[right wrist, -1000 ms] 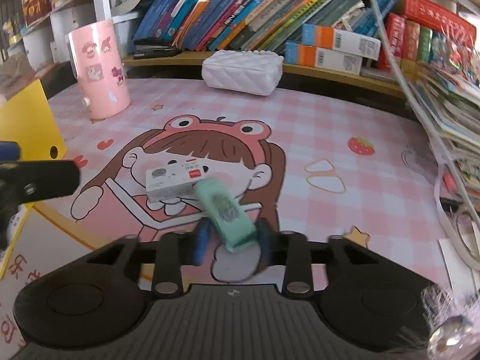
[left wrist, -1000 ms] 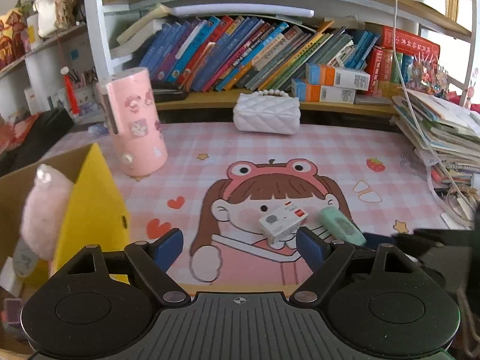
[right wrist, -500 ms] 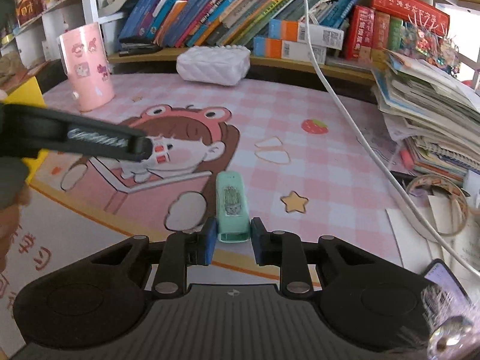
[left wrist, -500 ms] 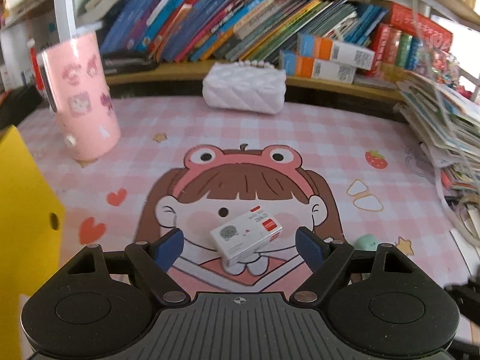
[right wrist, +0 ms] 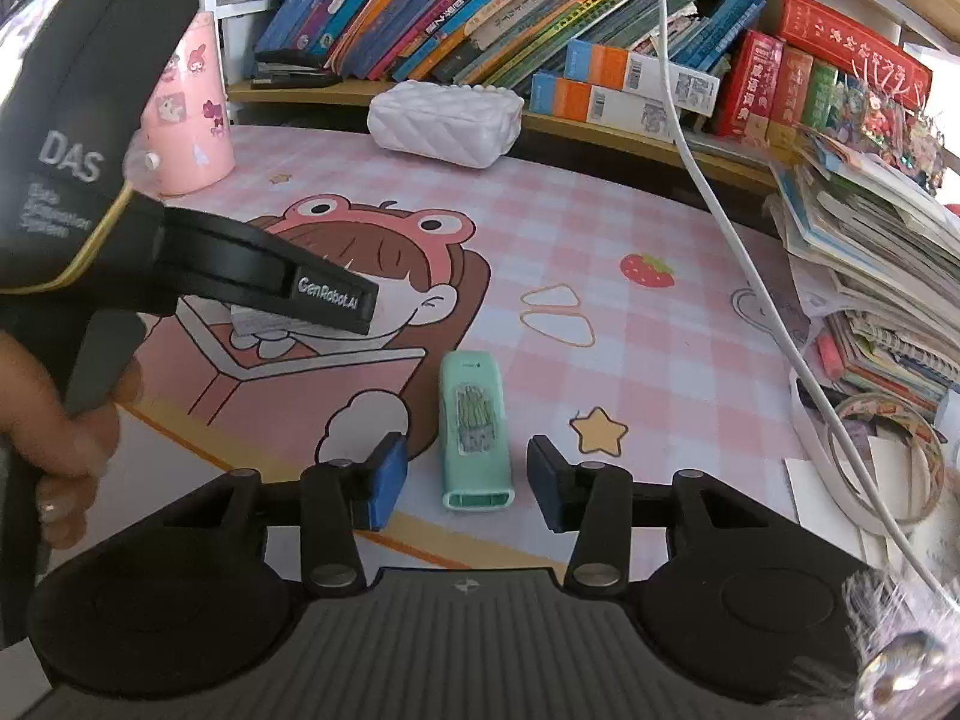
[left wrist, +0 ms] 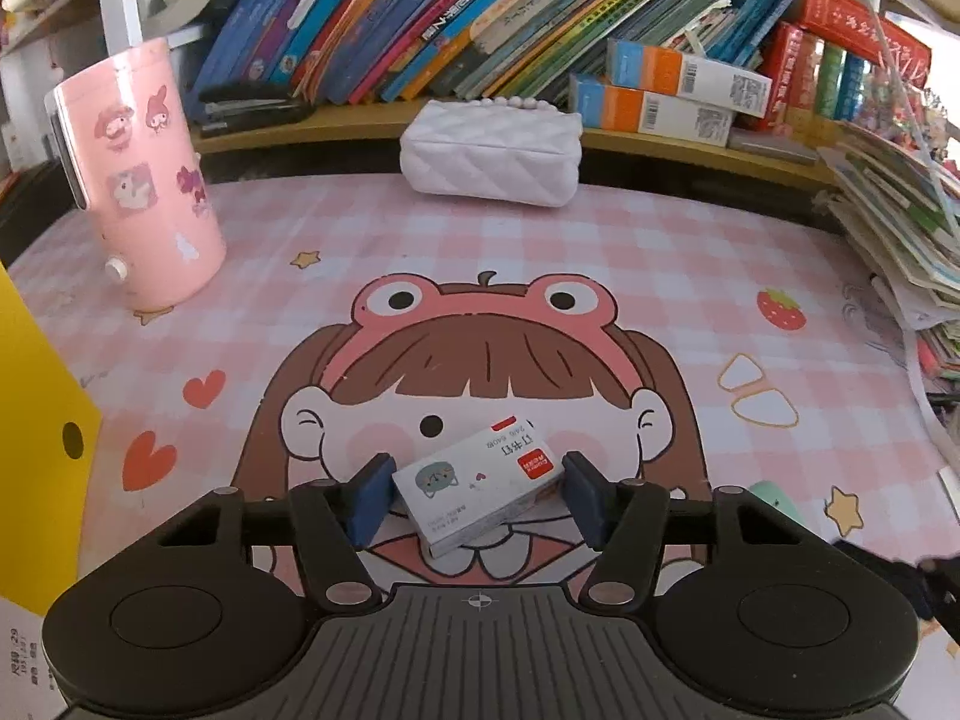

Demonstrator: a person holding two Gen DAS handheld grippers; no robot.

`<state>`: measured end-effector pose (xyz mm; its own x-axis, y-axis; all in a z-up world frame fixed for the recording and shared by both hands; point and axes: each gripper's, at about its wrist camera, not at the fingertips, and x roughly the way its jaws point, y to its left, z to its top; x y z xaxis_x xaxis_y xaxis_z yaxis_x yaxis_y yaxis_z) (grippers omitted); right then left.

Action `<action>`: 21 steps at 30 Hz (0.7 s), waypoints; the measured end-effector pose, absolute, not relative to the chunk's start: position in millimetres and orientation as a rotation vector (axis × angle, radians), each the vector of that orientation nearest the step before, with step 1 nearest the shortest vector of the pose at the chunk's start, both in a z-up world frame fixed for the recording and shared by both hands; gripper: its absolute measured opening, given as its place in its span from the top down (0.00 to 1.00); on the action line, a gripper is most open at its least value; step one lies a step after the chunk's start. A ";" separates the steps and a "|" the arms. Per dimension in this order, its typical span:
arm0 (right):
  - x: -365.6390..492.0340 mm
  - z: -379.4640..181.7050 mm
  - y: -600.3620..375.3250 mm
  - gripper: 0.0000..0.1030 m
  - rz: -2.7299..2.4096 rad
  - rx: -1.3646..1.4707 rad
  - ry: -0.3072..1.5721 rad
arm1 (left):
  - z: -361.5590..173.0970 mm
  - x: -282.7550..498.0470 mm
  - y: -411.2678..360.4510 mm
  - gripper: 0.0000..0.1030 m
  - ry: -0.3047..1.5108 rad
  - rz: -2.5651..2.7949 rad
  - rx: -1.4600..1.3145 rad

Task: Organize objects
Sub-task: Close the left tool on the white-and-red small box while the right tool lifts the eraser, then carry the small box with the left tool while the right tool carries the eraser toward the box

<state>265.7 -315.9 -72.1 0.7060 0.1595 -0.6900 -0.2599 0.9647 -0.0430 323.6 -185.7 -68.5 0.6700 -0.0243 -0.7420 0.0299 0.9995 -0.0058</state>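
Observation:
A small white staple box (left wrist: 477, 489) with a grey cat print and a red label lies on the pink cartoon mat (left wrist: 540, 252). My left gripper (left wrist: 477, 501) is around it, its blue pads close to both ends; the left pad seems to touch, the right shows a small gap. A mint green stapler (right wrist: 475, 429) lies flat on the mat between the open pads of my right gripper (right wrist: 465, 480), touching neither. In the right wrist view the left gripper hides most of the staple box (right wrist: 258, 324). The stapler's tip shows in the left wrist view (left wrist: 774, 498).
A pink tumbler (left wrist: 141, 180) stands at the back left. A white quilted purse (left wrist: 492, 153) lies by the bookshelf (left wrist: 540, 24). A yellow box (left wrist: 36, 438) is at the left. Stacked papers (right wrist: 876, 264), a white cable (right wrist: 720, 216) and tape rings (right wrist: 888, 462) crowd the right.
My right gripper has opened and let go of the green stapler, which now lies on the mat. My left gripper has moved forward around the staple box and narrowed on it.

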 end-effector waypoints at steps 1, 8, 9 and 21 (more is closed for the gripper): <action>267.0 -72.4 -314.6 0.59 0.236 -0.145 0.750 | -67.3 322.2 -182.9 0.43 0.838 -0.034 -0.002; 272.5 -73.2 -309.7 0.51 0.233 -0.144 0.743 | -41.2 297.0 -162.7 0.43 0.763 -0.079 -0.042; 273.2 -73.4 -309.1 0.50 0.230 -0.138 0.745 | -37.1 292.3 -159.4 0.43 0.752 -0.088 -0.050; 275.7 -68.7 -308.3 0.78 0.210 -0.047 0.759 | -17.0 241.9 -136.7 0.43 0.738 -0.128 -0.098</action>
<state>275.7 -308.3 -68.7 0.7058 0.1724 -0.6871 -0.2062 0.9779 0.0335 241.9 -136.7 -17.0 0.7326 -0.1503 -0.6639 0.0813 0.9877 -0.1338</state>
